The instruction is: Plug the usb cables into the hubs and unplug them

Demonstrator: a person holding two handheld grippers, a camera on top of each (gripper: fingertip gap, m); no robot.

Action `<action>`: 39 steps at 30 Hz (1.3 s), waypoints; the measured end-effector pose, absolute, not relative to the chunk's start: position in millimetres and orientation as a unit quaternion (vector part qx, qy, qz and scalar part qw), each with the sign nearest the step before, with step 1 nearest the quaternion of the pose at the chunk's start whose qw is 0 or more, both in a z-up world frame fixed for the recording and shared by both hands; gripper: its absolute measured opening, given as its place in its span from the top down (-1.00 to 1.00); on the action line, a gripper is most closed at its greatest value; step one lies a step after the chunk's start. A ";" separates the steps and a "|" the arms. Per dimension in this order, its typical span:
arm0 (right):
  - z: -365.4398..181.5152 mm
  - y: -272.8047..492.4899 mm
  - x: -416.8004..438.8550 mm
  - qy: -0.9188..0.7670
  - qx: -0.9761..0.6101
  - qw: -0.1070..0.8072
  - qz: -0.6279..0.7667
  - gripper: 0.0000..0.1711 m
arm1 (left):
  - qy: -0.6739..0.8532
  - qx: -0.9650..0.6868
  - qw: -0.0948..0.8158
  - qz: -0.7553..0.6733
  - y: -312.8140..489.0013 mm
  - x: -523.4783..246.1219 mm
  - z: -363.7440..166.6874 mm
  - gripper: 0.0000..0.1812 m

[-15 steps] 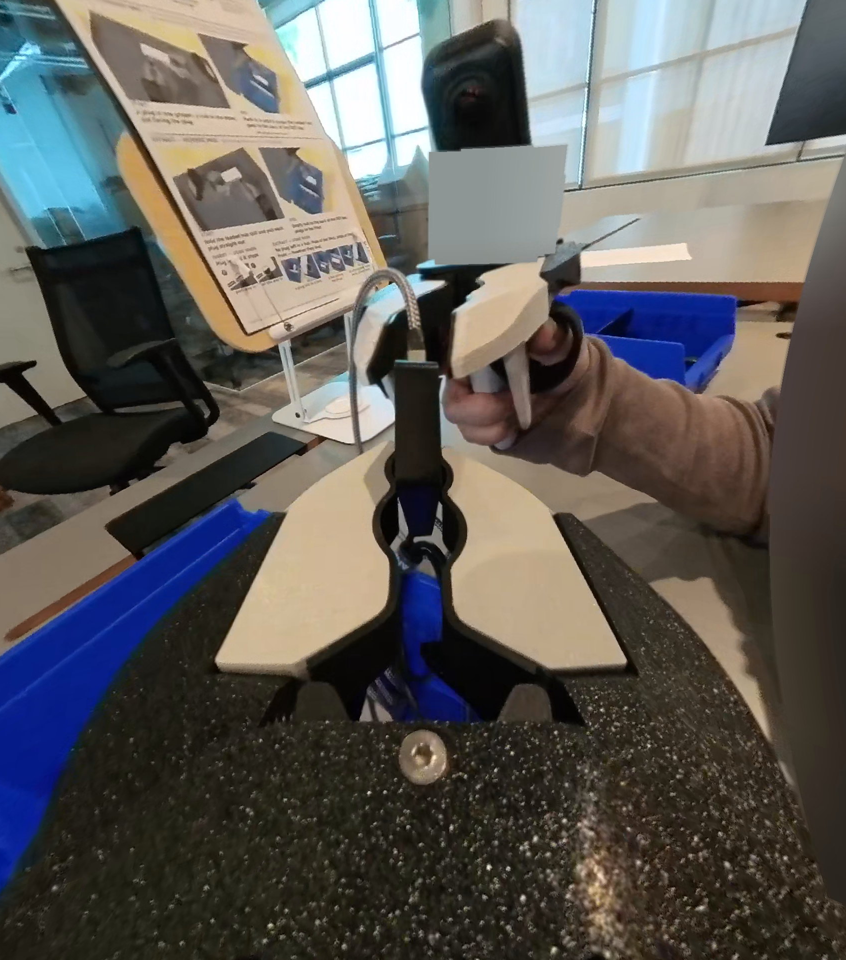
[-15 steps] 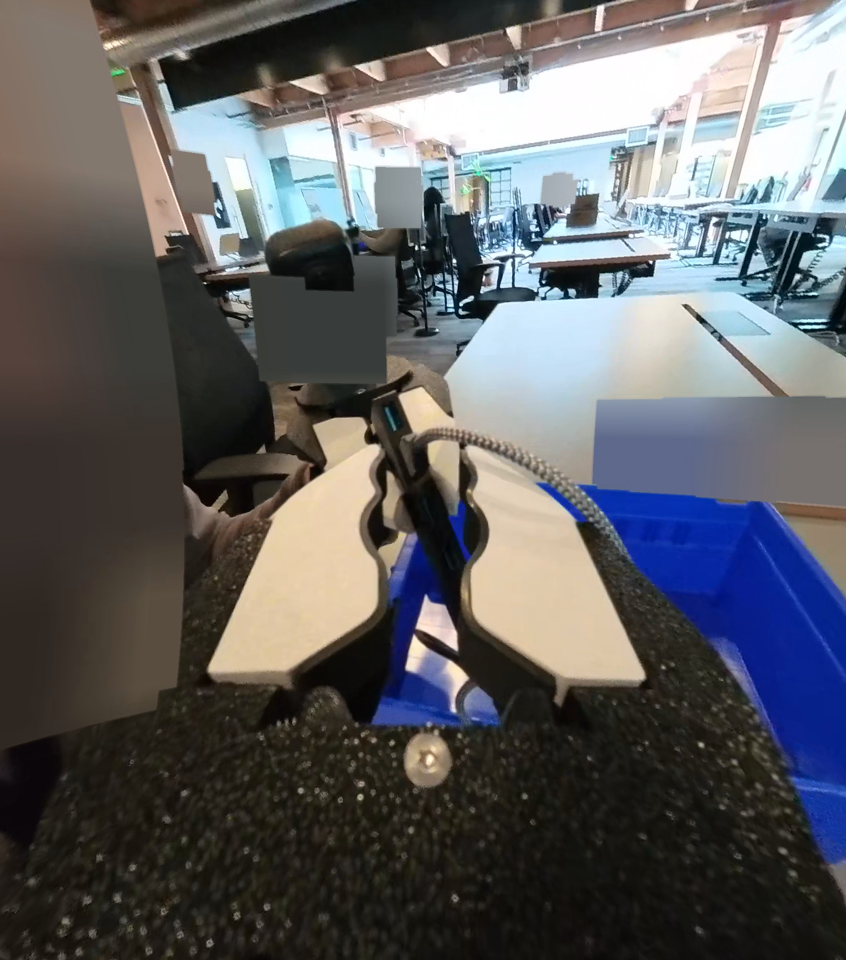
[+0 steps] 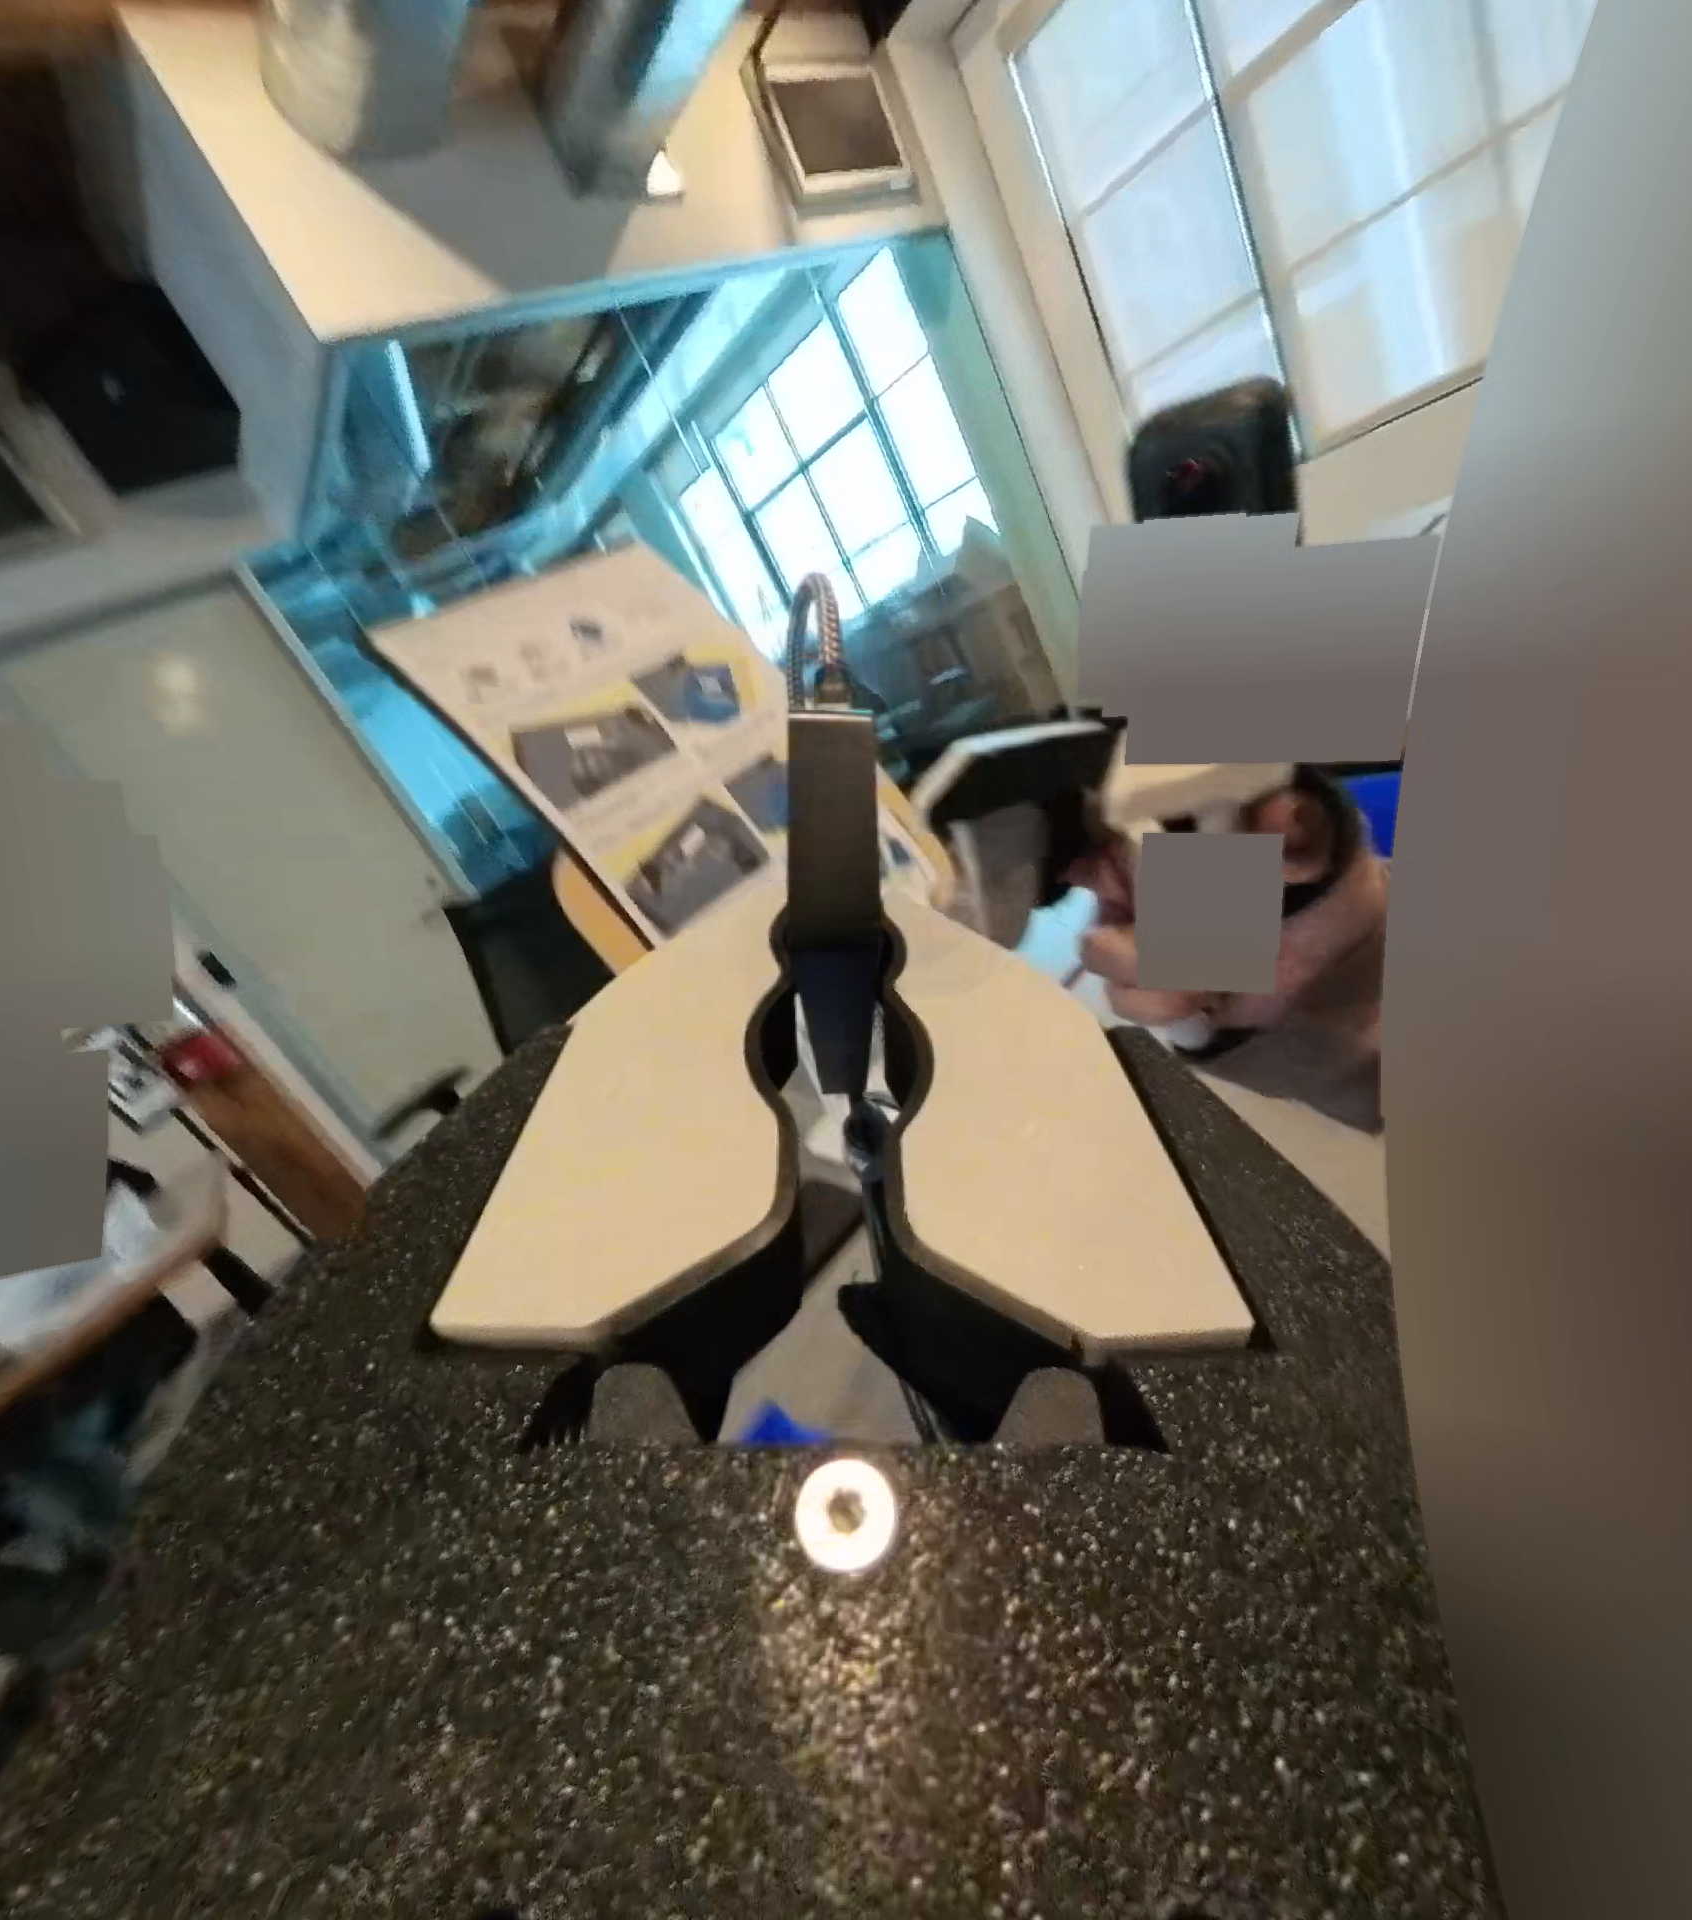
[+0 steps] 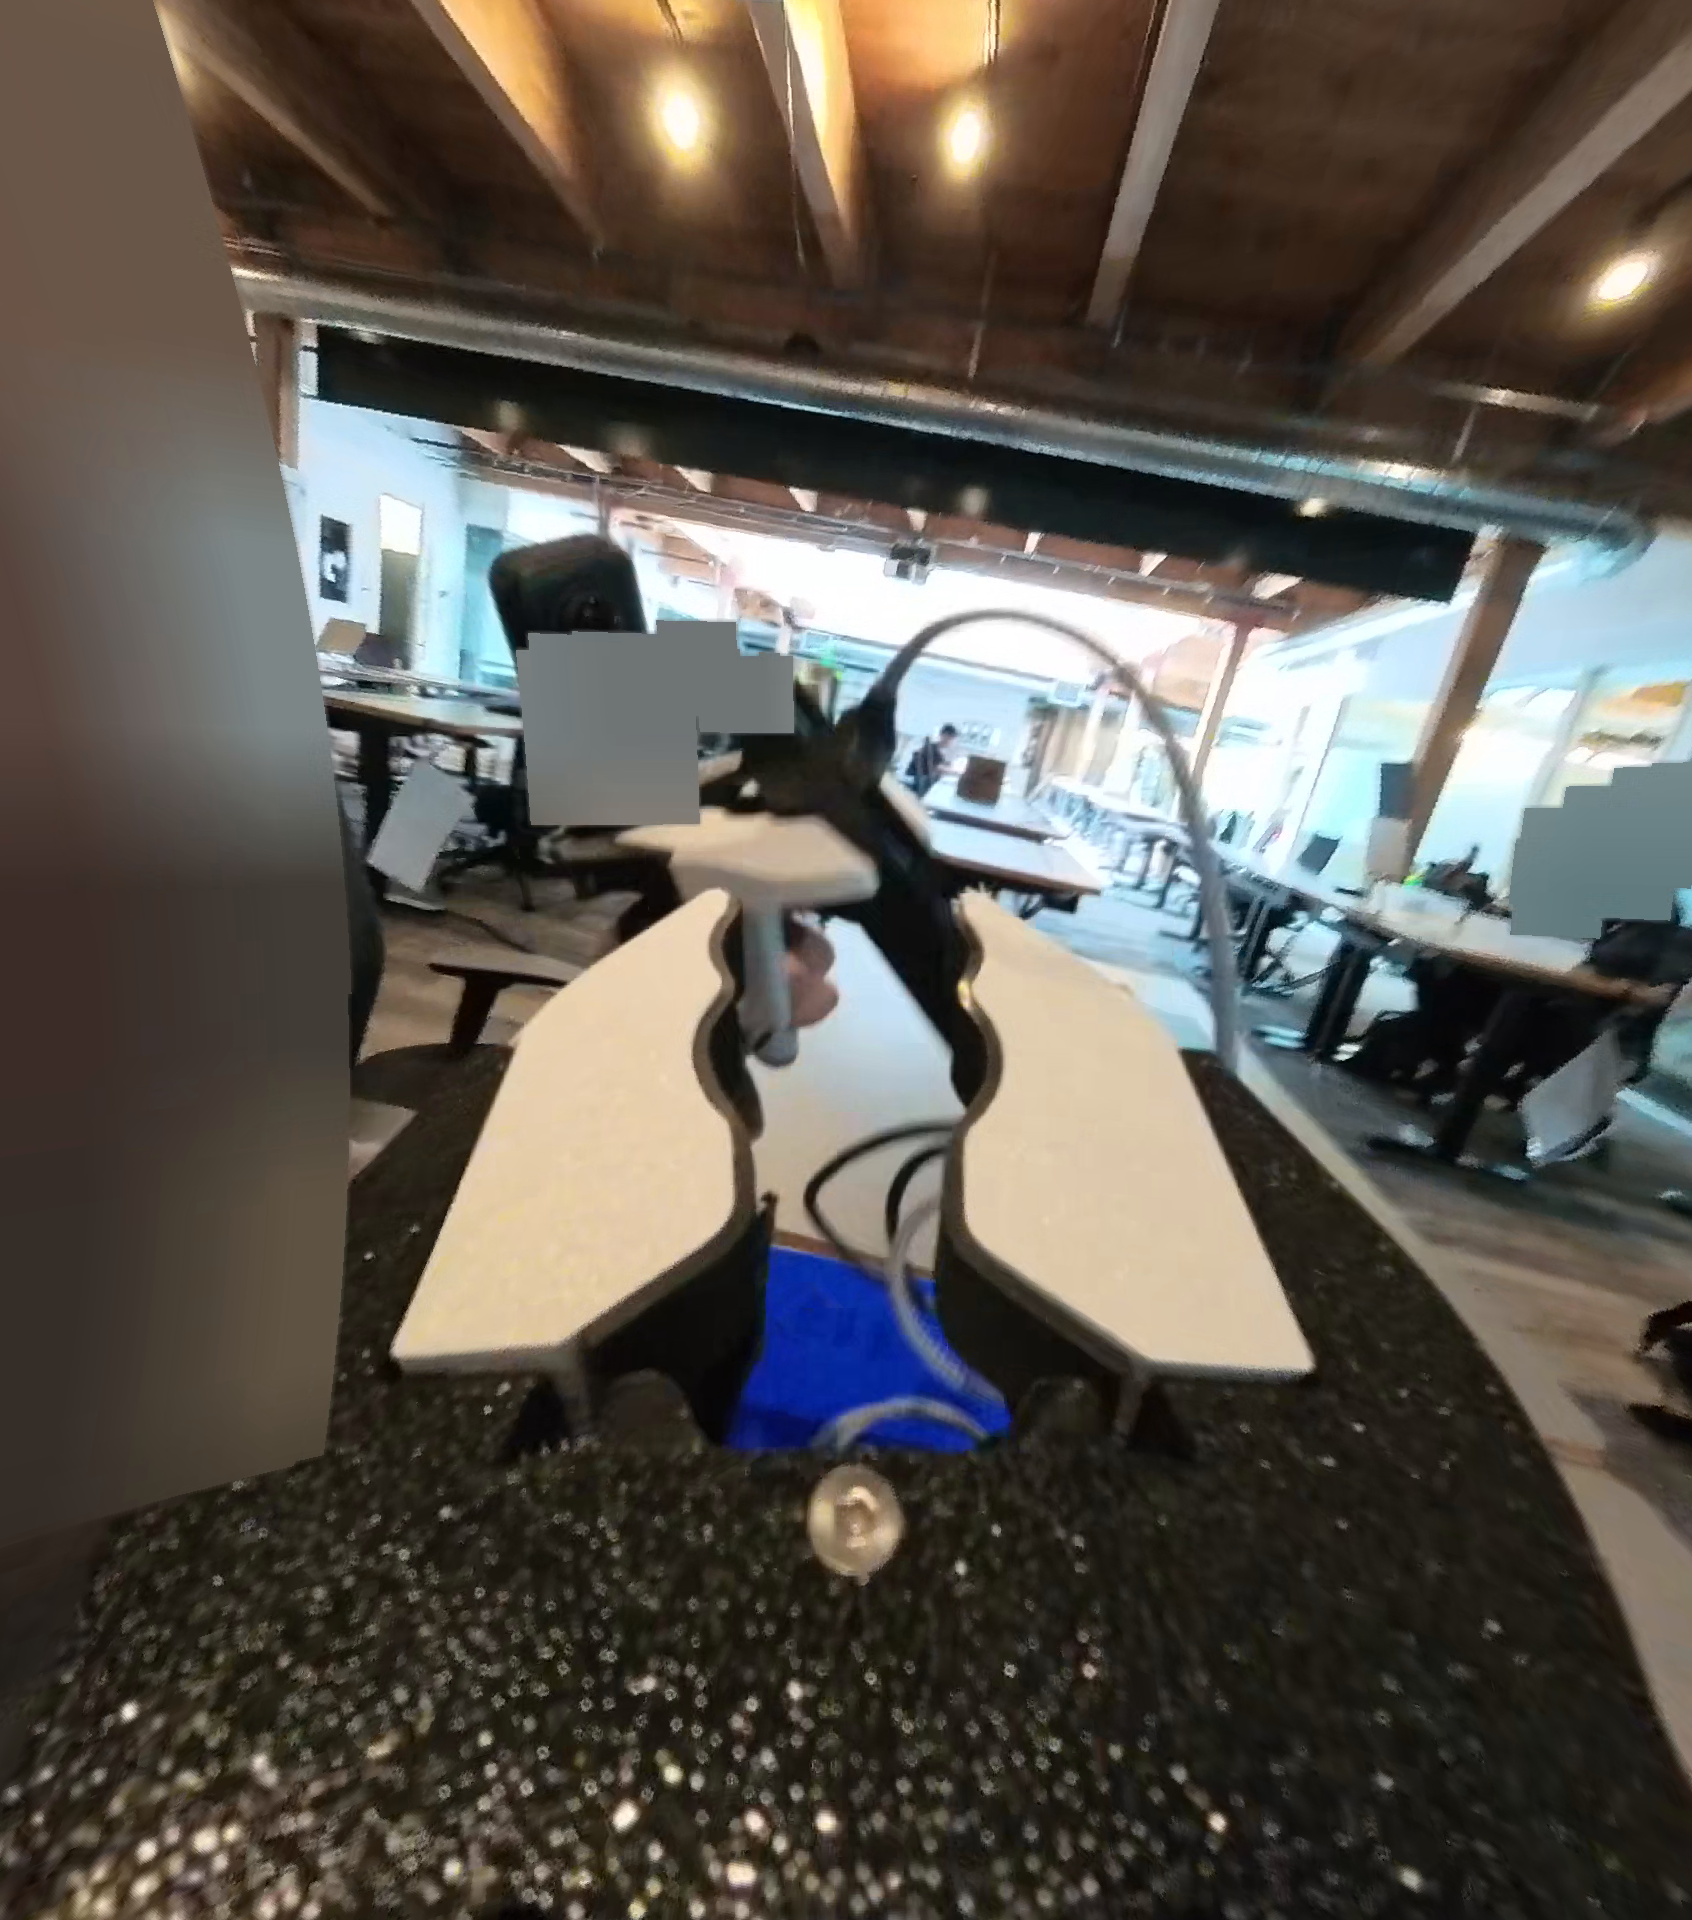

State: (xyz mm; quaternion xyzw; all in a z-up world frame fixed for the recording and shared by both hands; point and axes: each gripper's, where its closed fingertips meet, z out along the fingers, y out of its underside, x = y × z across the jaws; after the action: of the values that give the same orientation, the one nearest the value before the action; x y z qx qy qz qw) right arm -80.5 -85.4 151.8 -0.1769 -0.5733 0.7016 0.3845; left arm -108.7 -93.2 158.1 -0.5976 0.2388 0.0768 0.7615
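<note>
The left gripper (image 3: 831, 940) has its white, flat-faced jaws closed tightly on a slim dark-grey rectangular USB hub (image 3: 829, 831), which stands upright out of the tips and reaches past them. From the hub's far end a grey braided USB cable (image 3: 814, 636) rises and curls over in a tight arch – its plug looks seated there, though the blur leaves the joint unclear. A thin dark lead (image 3: 868, 1153) hangs from the hub's near end down between the jaws. Behind, a slanted instruction board with yellow and blue pictures (image 3: 634, 758) leans against a glass partition. The right gripper (image 4: 842, 925) holds its jaws apart with nothing between them. Beyond its tips the left gripper (image 4: 857, 821) shows in the right wrist view, carrying the hub (image 4: 909, 894) at a tilt, and the braided cable (image 4: 1133, 727) sweeps up from it in a wide arc and drops to the right. Low between the right jaws lies a bright blue plastic bin (image 4: 821, 1351) – cable loops run into it, and a strip of pale surface (image 4: 852, 1049) shows above it.
</note>
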 end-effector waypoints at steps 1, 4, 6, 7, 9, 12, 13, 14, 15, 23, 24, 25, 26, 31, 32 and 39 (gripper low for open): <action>162.8 -81.4 -67.8 -0.572 -0.172 0.403 0.694 0.57 | 0.249 -0.582 0.769 0.089 -90.9 -101.6 182.6 0.88; 186.8 -66.7 -24.1 -0.557 -0.169 0.472 0.661 0.56 | 0.284 -0.534 0.791 0.088 -82.6 -68.5 251.8 0.88; 195.5 -55.3 7.8 -0.536 -0.179 0.514 0.646 0.58 | 0.304 -0.523 0.793 0.077 -70.7 -45.1 280.9 0.88; 196.5 -49.7 23.3 -0.525 -0.186 0.531 0.638 0.59 | 0.312 -0.522 0.791 0.069 -62.1 -34.4 288.2 0.88; 191.6 -37.9 50.6 -0.508 -0.209 0.561 0.619 0.60 | 0.327 -0.534 0.779 0.046 -41.3 -15.2 283.9 0.88; 168.5 -17.0 78.6 -0.487 -0.267 0.582 0.594 0.62 | 0.332 -0.564 0.757 0.000 -12.6 5.1 237.0 0.88; 156.4 -11.5 84.0 -0.484 -0.287 0.576 0.593 0.62 | 0.332 -0.575 0.748 -0.018 -4.3 10.5 213.6 0.88; 142.0 -5.7 86.8 -0.483 -0.309 0.565 0.593 0.62 | 0.326 -0.589 0.738 -0.037 3.8 14.8 188.4 0.88; 126.3 0.3 87.5 -0.482 -0.331 0.551 0.595 0.62 | 0.323 -0.603 0.727 -0.058 10.8 20.4 162.0 0.88; 20.4 35.1 71.1 -0.448 -0.417 0.424 0.668 0.65 | 0.316 -0.674 0.641 -0.186 35.1 55.1 7.5 0.88; 16.2 35.6 69.6 -0.441 -0.411 0.402 0.689 0.63 | 0.315 -0.679 0.633 -0.199 34.6 55.8 -1.4 0.88; 13.7 35.3 68.4 -0.434 -0.402 0.379 0.711 0.60 | 0.314 -0.680 0.629 -0.210 34.1 55.9 -8.6 0.88; 10.7 36.6 65.9 -0.426 -0.400 0.358 0.728 0.58 | 0.310 -0.681 0.625 -0.223 33.8 55.5 -14.2 0.88; -7.5 42.7 52.3 -0.419 -0.422 0.330 0.733 0.55 | 0.277 -0.672 0.624 -0.286 35.3 47.4 -27.4 0.88; -8.8 44.4 52.8 -0.419 -0.424 0.341 0.727 0.55 | 0.271 -0.670 0.626 -0.292 35.6 43.9 -29.1 0.88; -13.2 49.7 57.4 -0.425 -0.439 0.351 0.710 0.54 | 0.245 -0.683 0.605 -0.329 32.3 29.5 -38.8 0.88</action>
State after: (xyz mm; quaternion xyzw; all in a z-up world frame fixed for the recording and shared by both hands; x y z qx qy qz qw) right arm 57.4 49.7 -13.2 -0.4390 -0.4246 0.7097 0.3512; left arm 29.5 32.3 -38.8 -0.6831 0.2446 -0.3286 0.6046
